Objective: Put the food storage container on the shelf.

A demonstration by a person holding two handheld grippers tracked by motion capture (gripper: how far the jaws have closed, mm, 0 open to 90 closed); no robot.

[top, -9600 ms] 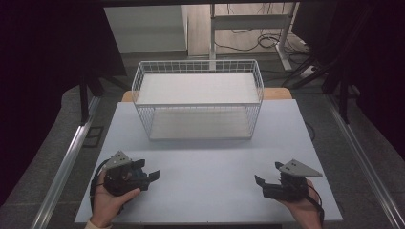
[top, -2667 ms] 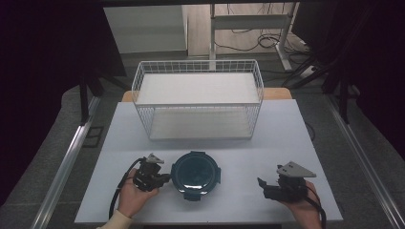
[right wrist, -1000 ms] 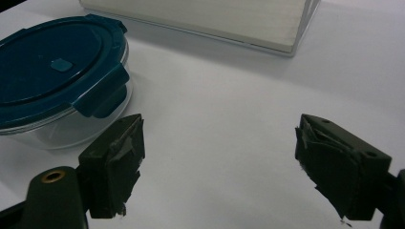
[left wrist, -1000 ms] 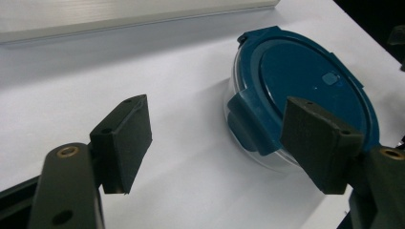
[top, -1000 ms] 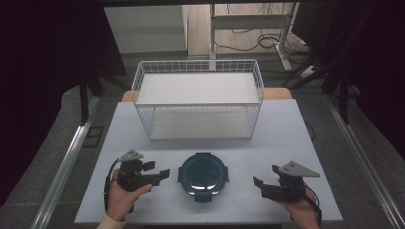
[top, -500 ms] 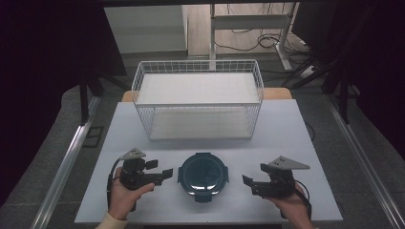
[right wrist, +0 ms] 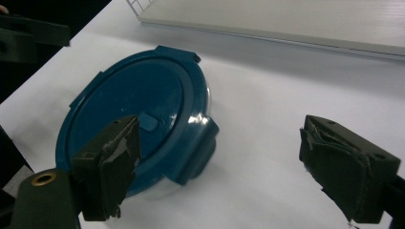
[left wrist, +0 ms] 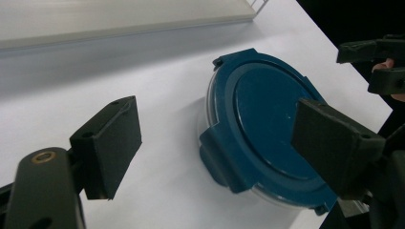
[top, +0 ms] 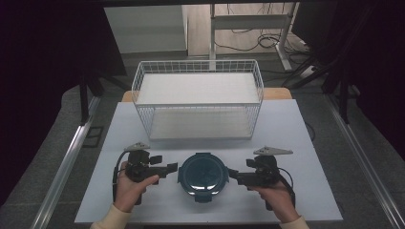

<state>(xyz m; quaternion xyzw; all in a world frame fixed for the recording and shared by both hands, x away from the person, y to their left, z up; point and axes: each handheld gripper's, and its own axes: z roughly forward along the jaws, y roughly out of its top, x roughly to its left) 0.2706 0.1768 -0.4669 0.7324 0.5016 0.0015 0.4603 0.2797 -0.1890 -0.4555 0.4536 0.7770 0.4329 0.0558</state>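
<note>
Right gripper (top: pixel 232 173) nearer round blue-lidded container (top: pixel 203 175)

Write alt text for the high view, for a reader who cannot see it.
A round container with a dark blue lid sits on the white table between the open left hand-held gripper and the open right hand-held gripper, neither gripping it. A white wire basket stands behind it.

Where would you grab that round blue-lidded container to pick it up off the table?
Probably by the latch tabs on its rim. The container lies flat with a smooth round lid, too wide for one pair of jaws, but the tabs stick out at the sides. The left gripper and right gripper already flank it, both open, so each could come in level from its own side.
</note>
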